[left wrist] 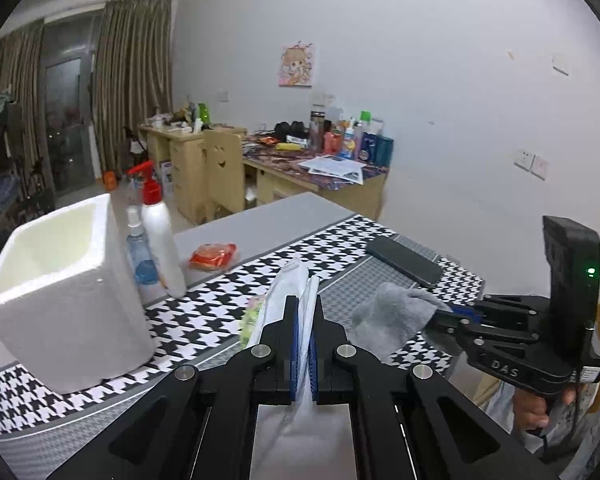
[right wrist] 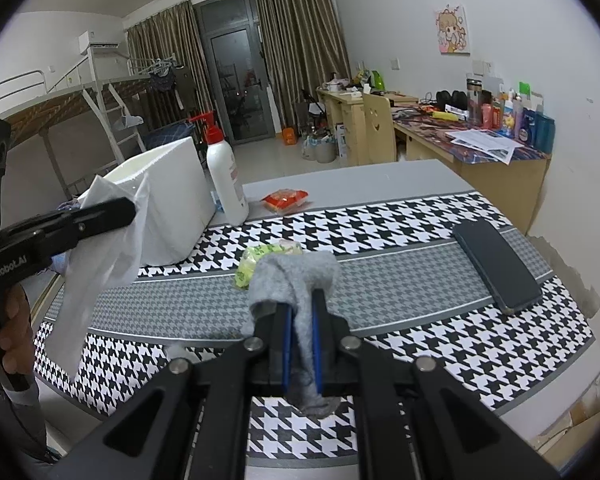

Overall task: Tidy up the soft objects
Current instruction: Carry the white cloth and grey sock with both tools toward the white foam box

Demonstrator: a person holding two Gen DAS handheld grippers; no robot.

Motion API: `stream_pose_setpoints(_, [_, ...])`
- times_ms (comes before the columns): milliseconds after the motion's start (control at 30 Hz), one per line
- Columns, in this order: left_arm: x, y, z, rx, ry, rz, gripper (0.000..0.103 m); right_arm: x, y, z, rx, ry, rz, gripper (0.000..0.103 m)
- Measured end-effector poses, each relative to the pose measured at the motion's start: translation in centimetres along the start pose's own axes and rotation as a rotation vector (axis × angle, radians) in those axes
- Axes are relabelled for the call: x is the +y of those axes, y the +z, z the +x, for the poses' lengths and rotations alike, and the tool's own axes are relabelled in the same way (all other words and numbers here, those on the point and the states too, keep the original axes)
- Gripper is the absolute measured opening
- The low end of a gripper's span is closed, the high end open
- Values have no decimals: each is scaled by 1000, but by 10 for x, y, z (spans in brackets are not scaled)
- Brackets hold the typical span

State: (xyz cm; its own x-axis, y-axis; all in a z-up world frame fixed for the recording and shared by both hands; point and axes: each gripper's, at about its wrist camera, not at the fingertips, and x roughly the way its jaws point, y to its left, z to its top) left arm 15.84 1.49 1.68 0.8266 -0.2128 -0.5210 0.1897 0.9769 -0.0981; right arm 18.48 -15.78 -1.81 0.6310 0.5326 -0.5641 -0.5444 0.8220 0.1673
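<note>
Left tongs (left wrist: 304, 304) pinching white plastic bag (left wrist: 288, 284) above patterned surface (left wrist: 204, 320); right tongs (right wrist: 302, 300) pinching grey sock (right wrist: 296, 276), yellow-green packet (right wrist: 256, 262) just beyond

Surface (right wrist: 400, 224): black-and-white houndstooth cloth with grey bands. Sock (right wrist: 296, 276): grey. Plastic bag (right wrist: 104, 248): white. Foam box (left wrist: 56, 280): white. Spray bottle (right wrist: 226, 176): white, red trigger. Phone (right wrist: 496, 264): black. Packet (right wrist: 286, 199): red-orange.
</note>
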Motion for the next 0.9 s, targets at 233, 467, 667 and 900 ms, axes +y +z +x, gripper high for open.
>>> stream_pose_setpoints(233, [11, -7, -4, 0, 55, -21, 4, 12, 3, -2, -25, 20, -14, 12])
stream_pose_setpoints(467, [20, -9, -16, -25, 77, -22, 4, 28, 8, -2, -44, 35, -32, 12])
stream_pose_setpoints(667, [32, -7, -30, -54, 109, -26, 4, 42, 15, -3, -70, 50, -47, 12])
stream_pose_setpoints(900, [46, -5, -42, -78, 143, -35, 4, 59, 26, -6, -99, 73, -63, 12])
